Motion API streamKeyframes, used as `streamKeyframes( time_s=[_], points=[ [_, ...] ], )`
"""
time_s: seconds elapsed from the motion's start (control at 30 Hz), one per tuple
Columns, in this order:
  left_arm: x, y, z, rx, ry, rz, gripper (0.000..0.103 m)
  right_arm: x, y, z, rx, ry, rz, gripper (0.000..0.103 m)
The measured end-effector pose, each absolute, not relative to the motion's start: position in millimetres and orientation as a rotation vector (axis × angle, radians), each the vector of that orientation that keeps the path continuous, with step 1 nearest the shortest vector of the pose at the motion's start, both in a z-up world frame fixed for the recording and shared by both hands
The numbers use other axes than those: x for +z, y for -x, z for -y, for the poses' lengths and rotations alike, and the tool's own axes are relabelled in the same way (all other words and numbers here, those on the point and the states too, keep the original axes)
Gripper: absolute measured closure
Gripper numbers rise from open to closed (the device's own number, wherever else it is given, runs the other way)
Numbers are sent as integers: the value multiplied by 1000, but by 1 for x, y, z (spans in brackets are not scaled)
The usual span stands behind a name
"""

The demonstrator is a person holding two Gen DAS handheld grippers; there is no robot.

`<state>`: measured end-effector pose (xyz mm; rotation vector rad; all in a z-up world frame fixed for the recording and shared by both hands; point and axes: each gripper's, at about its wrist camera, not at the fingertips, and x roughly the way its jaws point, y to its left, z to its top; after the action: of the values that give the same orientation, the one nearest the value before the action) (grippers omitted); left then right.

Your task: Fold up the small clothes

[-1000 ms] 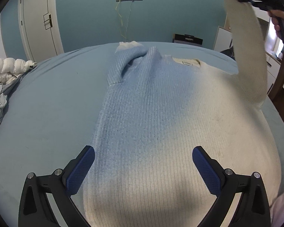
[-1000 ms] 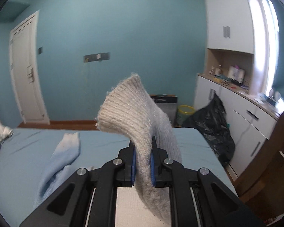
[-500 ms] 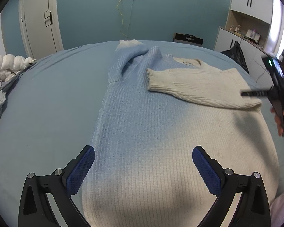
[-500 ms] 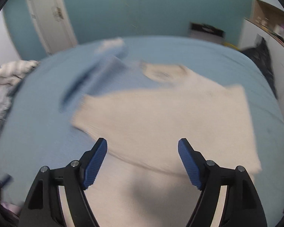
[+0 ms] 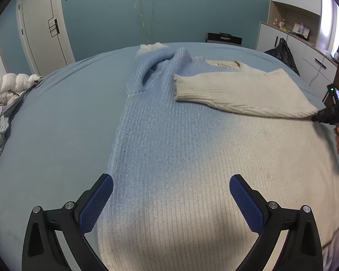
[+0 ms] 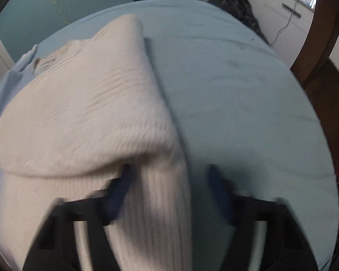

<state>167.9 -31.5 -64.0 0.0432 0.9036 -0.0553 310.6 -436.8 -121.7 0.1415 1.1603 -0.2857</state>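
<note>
Lowered from mid-air, the sleeve (image 5: 237, 94) is laid across the sweater (image 5: 169, 158), cuff leftward. The sweater is stretched along the bed (image 5: 56, 124), collar far. Left gripper (image 5: 171, 203) jaws are spread. Only the blurred right view shows the right gripper (image 6: 169, 180) jaws, just closing, apart astride the sweater's edge.

No legible text; sweater (image 5: 192, 153) neck label unreadable.

One sweater (image 5: 183, 149) on one bed (image 5: 63, 122), two sleeves folded across chest. Two grippers: left gripper (image 5: 171, 205), right gripper (image 5: 314, 118). One door (image 5: 43, 29) far left. One black bag (image 5: 282, 53) far right. One white duvet bundle (image 5: 9, 88) left.
</note>
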Motion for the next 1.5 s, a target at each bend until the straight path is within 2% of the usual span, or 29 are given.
streamKeyframes(
  time_s=[0.1, 0.2, 0.23, 0.3, 0.33, 0.37, 0.47, 0.57, 0.7, 0.83, 0.9, 0.97, 1.1, 1.13, 1.17, 1.23, 1.4, 1.5],
  points=[
    [-65, -169, 30, -51, -43, -908, 0, -124, -308, 470, -353, -345, -1083, 95],
    [-64, -170, 27, -49, -35, -908, 0, -138, -306, 481, -370, -345, -1061, 95],
    [-63, -170, 26, -46, -33, -908, 0, -140, -306, 478, -374, -299, -1051, 87],
    [-61, -170, 24, -44, -25, -902, 0, -140, -305, 470, -416, -159, -1073, 58],
    [-59, -170, 24, -45, -21, -898, 0, -137, -308, 467, -462, -78, -1108, 26],
    [-57, -170, 23, -44, -16, -892, 0, -132, -310, 464, -500, 14, -1146, 13],
    [-53, -169, 21, -41, -2, -876, 0, -99, -298, 432, -510, 241, -1051, 13],
    [-52, -170, 22, -45, 6, -878, 0, -63, -295, 374, -275, 280, -924, 13],
    [-50, -169, 19, -42, 7, -871, 0, -60, -330, 260, 42, 252, -976, 13],
    [-50, -170, 13, -39, 30, -869, 0, -84, -361, 169, 261, 169, -1014, 13],
    [-50, -172, 11, -31, 36, -870, 0, -108, -375, 116, 305, 142, -1072, 17],
    [-51, -173, 9, -27, 38, -872, 0, -130, -390, 109, 290, 160, -1104, 33],
    [-52, -175, 6, -34, 60, -877, 0, -144, -410, 84, 276, 201, -1096, 39],
    [-51, -175, 5, -35, 66, -879, 0, -141, -408, 87, 280, 195, -1083, 55],
    [-51, -176, 4, -36, 73, -880, 0, -139, -408, 93, 282, 176, -1069, 93],
    [-51, -175, 3, -35, 79, -881, 0, -124, -412, 119, 272, 41, -1065, 95],
    [-51, -173, 4, -38, 84, -877, 0, -68, -397, 159, 354, -182, -922, 95],
    [-53, -174, 8, -39, 59, -880, 0, -61, -387, 158, 512, -319, -900, 95]
  ],
)
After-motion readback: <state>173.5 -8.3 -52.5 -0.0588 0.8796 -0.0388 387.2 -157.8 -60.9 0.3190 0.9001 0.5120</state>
